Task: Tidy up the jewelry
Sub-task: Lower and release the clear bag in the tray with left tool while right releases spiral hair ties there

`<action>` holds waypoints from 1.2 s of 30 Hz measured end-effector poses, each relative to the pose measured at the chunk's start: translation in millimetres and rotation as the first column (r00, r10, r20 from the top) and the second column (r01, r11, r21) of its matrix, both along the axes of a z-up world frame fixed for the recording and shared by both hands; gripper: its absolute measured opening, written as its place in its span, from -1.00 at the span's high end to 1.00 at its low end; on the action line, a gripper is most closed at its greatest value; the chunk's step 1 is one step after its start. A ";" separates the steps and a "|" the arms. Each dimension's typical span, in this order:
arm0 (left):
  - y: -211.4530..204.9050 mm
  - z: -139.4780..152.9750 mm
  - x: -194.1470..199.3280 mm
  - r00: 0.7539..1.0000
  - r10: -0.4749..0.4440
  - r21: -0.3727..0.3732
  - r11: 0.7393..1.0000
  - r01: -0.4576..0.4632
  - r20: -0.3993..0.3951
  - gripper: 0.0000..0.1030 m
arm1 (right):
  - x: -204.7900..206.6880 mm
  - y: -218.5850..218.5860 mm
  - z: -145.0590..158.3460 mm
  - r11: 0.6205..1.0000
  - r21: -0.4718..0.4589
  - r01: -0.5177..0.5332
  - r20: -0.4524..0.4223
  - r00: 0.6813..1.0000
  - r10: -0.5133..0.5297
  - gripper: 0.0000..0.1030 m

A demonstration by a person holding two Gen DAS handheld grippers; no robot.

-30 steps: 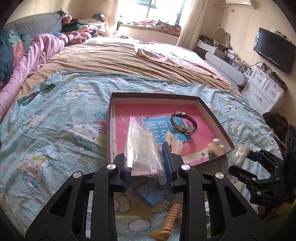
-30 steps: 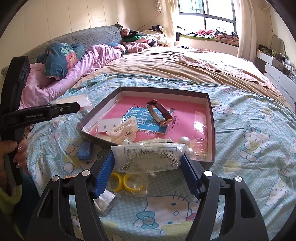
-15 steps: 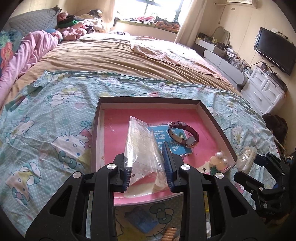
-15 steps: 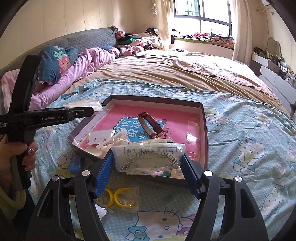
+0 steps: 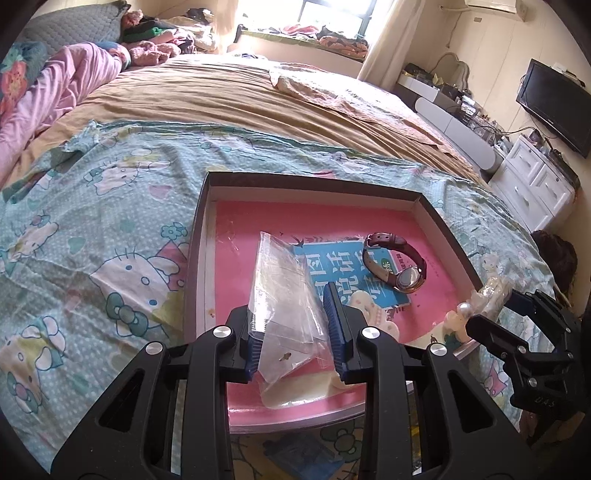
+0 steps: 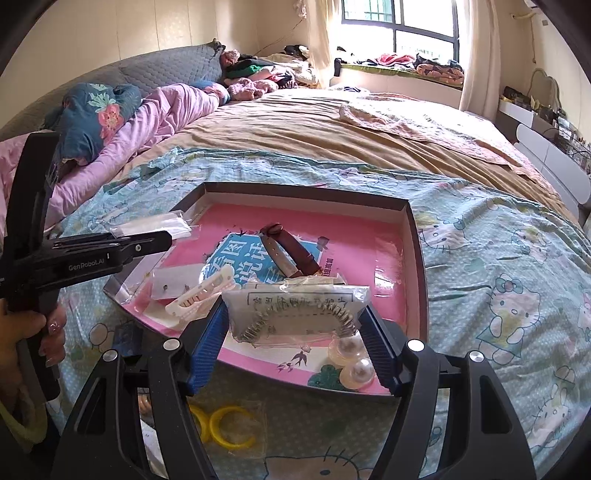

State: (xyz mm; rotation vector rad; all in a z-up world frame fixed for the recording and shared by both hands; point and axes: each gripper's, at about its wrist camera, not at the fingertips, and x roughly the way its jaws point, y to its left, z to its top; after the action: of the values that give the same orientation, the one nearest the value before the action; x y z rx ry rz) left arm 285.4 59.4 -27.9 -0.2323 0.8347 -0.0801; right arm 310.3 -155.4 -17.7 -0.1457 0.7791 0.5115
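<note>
Both claws have carried their packets forward over the shallow box [image 5: 448, 225]. The left claw [image 5: 293, 328] grasps a clear plastic bag [image 5: 284, 295]; the right claw [image 6: 295, 332] grasps a bagged silver chain [image 6: 299, 314]. Released from this height, the slippery bags could slide onto the wristwatch [image 5: 397, 260].

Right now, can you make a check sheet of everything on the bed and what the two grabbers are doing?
Surface: cartoon cat bedsheet over a tan blanket.
Job's things: shallow box with pink floor holds a brown watch, white hair clip and pearl pieces.
Clutter: yellow rings in a bag lie on the sheet outside the box.
Grippers: left gripper fingers pinch a clear plastic bag; right gripper holds a packet with a silver chain.
Cables: wires by the TV.
Surroundings: window, white drawers, pillows.
</note>
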 end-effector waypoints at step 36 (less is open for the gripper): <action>7.4 -2.8 -10.2 1.000 0.020 0.019 1.000 -0.020 0.001 -0.27 | 18.7 23.1 -32.2 0.995 -0.102 -0.015 -0.034 0.999 0.011 -0.36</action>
State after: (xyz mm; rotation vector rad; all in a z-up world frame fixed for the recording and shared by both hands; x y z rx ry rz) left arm 275.3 66.8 -30.7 -0.2229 0.8316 -0.0541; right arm 329.0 -132.3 -49.9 -0.2374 0.8380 0.4878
